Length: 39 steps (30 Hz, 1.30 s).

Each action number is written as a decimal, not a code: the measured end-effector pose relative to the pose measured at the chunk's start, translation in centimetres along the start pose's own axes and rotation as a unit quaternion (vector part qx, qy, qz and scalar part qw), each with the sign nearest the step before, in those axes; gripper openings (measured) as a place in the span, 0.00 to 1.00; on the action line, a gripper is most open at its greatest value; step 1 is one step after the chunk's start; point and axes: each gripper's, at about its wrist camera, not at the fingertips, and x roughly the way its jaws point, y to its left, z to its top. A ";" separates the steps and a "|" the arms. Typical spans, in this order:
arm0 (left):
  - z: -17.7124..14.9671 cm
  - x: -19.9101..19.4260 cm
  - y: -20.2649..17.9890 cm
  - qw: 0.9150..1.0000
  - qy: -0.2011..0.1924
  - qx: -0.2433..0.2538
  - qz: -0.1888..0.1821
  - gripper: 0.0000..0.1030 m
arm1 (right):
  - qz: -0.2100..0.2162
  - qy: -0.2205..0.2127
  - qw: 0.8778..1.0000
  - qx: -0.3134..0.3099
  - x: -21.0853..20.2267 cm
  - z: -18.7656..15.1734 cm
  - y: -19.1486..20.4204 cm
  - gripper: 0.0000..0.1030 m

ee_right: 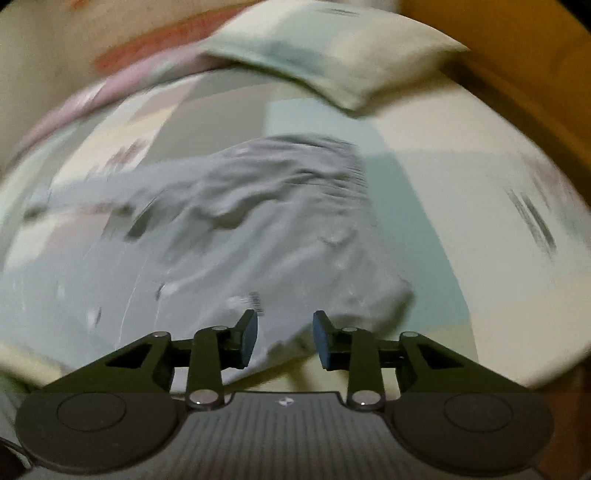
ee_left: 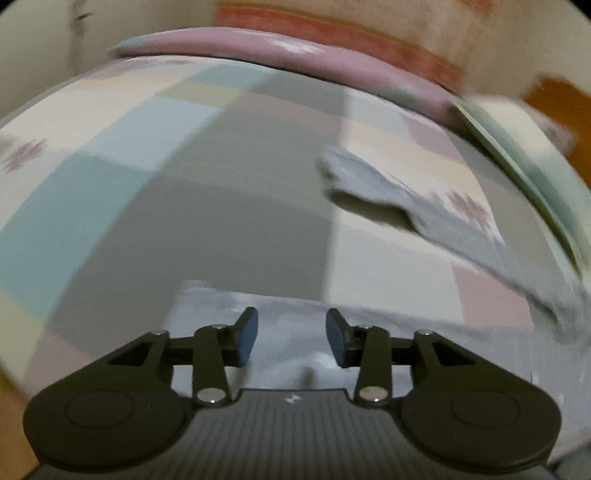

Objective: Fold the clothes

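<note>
A pale grey garment (ee_right: 236, 229) lies crumpled on a bed with a pastel patchwork sheet (ee_right: 424, 184). In the right wrist view my right gripper (ee_right: 284, 334) hovers over the garment's near right corner, its blue pads apart and nothing pinched between them. In the left wrist view the same grey garment (ee_left: 288, 332) lies flat under my left gripper (ee_left: 291, 336), whose pads also stand apart with no cloth caught. A sleeve or loose part of the garment (ee_left: 424, 210) trails off to the upper right. Both views are motion-blurred.
A patchwork pillow (ee_right: 332, 55) lies at the head of the bed. A pink-edged pillow (ee_left: 295, 51) and a red-striped blanket (ee_left: 332, 26) lie along the far side by the wall. Orange-brown floor or bed frame (ee_right: 517, 55) shows at the right.
</note>
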 end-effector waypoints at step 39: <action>3.3 6.6 -16.1 0.980 0.070 0.160 -0.101 0.67 | 0.073 -0.056 0.977 -0.190 7.4 8.0 14.2 0.34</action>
